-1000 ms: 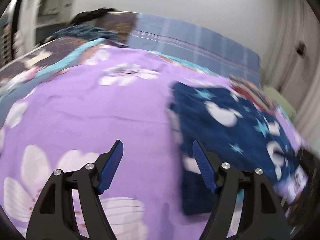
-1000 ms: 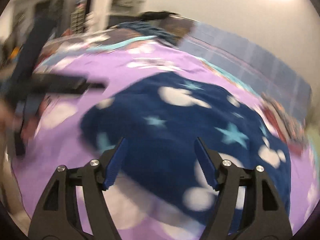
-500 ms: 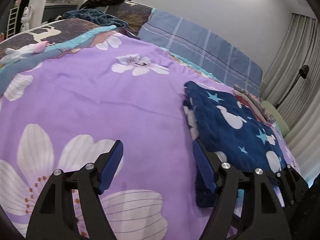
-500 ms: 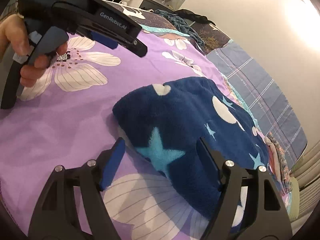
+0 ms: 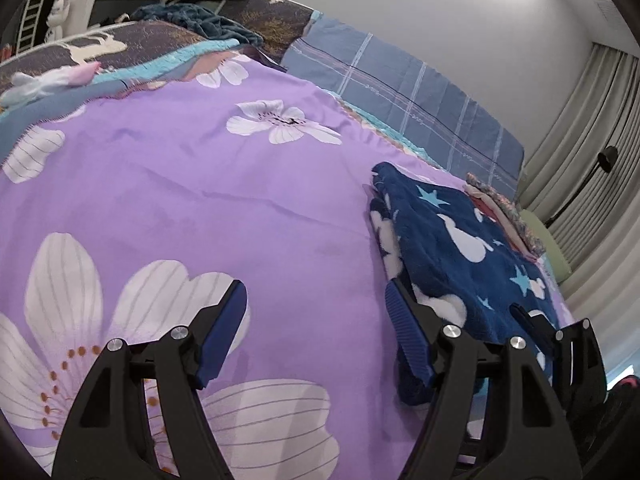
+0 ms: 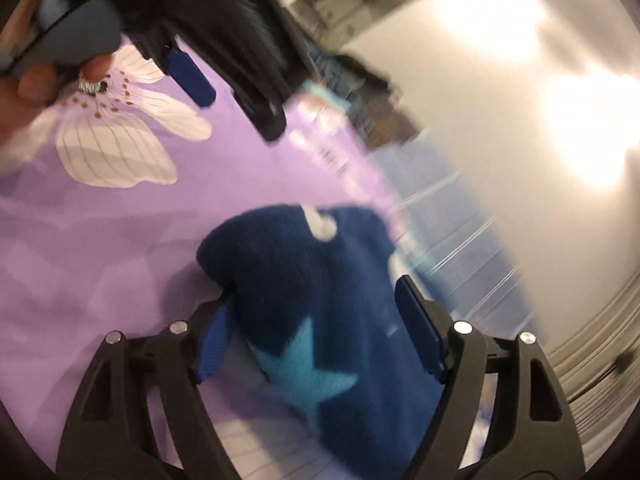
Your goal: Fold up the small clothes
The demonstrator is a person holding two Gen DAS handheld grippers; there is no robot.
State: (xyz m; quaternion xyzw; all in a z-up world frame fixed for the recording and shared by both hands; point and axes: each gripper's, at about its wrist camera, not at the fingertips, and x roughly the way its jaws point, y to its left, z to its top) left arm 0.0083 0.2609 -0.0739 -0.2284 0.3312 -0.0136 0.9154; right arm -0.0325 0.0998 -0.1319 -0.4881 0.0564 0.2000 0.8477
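1. While right gripper [image 6: 316, 320] straddles the near corner of the navy fleece garment [image 6: 312, 280], both tools spread wide, pads not pressing on anything.
2. Since a second ago: right wrist view swung from a level look across the garment to a rolled, low, close look at its corner; blur now heavy. Right jaws just opened slightly further, fleece between them, left pad [image 6: 214, 336] partly tucked behind the fabric edge, right pad clear of it.
3. Left gripper [image 5: 316, 336] released, hovering over bare purple floral bedspread [image 5: 180, 184]; right-hand pad [image 5: 408, 340] just beside the garment's near-left edge, not gripping. View crept closer to that edge than a second ago.
4. Garment location: folded, lying flat on right part of the bedspread, stars and white shapes up. Small stack of other folded clothes [image 5: 504, 216] just beyond it, near the blue plaid pillow [image 5: 400, 92].
5. Left tool also visible in right wrist view, upper left, held in a hand [image 6: 32, 76], above the white flower print.
6. Judgement: both tools converging on the near edge for a corner grasp; likely next fold or lift of the piece. No grip made yet.
7. Risk: thick fleece layers — pinch may catch only the top layer and undo the existing fold.
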